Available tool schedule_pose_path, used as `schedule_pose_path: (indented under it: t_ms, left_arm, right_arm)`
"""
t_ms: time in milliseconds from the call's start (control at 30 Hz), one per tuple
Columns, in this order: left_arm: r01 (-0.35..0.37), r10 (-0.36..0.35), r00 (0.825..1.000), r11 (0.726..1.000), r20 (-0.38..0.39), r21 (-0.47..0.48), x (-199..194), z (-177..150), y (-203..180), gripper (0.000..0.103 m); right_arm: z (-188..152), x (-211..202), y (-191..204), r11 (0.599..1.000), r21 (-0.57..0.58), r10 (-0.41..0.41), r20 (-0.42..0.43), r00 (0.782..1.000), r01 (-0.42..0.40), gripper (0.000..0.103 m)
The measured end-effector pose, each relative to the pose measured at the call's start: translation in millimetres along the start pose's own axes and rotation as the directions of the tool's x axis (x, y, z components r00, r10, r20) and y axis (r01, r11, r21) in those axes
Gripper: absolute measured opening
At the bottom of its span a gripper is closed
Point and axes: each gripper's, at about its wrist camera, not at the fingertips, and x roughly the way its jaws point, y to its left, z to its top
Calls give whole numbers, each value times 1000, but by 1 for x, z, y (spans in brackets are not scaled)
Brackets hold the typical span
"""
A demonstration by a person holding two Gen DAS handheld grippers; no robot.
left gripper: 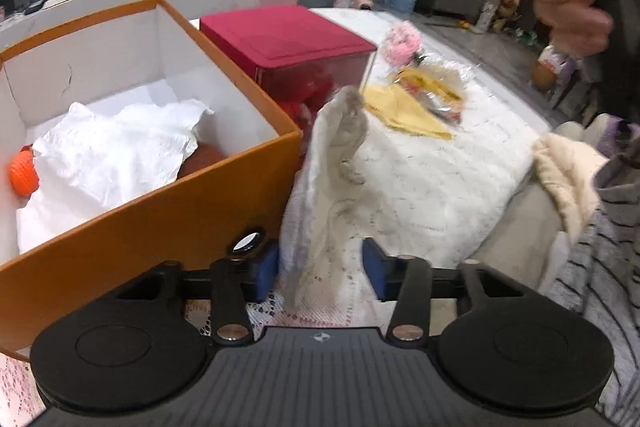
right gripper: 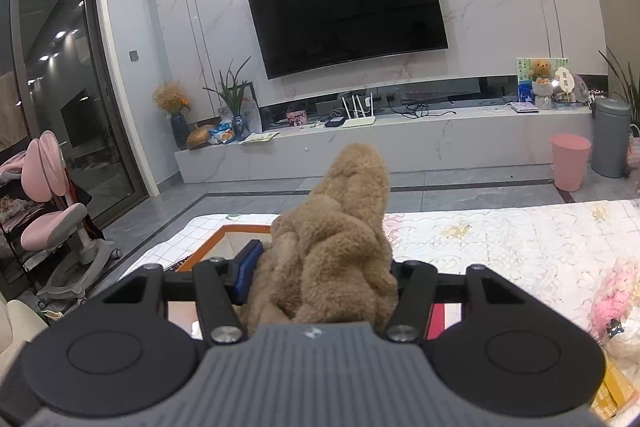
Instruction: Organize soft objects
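Between right hand-held gripper [right gripper: 320,279] fingers, plush toy [right gripper: 340,239]

My right gripper [right gripper: 320,279] clamps the tan plush fabric bundle [right gripper: 336,251], which covers its right fingertip; in my left wrist view the top edge cuts that bundle off. My left gripper's [left gripper: 320,263] blue pads [left gripper: 374,265] are partly hidden by the cream-white crumpled cloth [left gripper: 332,179] between them. In the open orange cardboard box [left gripper: 152,215], white crinkled paper [left gripper: 108,155] conceals most of a brown item. The pink knitted object [left gripper: 402,41] is blurred.
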Motion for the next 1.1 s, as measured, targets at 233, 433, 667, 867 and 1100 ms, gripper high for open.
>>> schedule_pose_path:
  t_ms: [233, 433, 667, 867, 1100]
  left_arm:
    - [-81, 81, 994, 997, 71, -4, -5, -9, -7, 40]
    - [-93, 96, 988, 995, 117, -28, -7, -6, -7, 5]
    - [27, -5, 980, 993, 197, -111, -29, -5, -11, 4]
    - [30, -2, 941, 997, 339, -76, -71, 3, -43, 4]
    - [10, 29, 882, 997, 471, -80, -115, 32, -54, 4]
  right_arm:
    - [2, -2, -3, 999, 27, 19, 10, 1000, -19, 56]
    - [3, -5, -1, 999, 20, 27, 23, 999, -27, 56]
    - [-1, -13, 3, 999, -3, 41, 44, 998, -41, 56]
    - [1, -20, 2, 999, -8, 40, 73, 997, -39, 56]
    - [1, -26, -4, 1000, 16, 16, 102, 995, -17, 56]
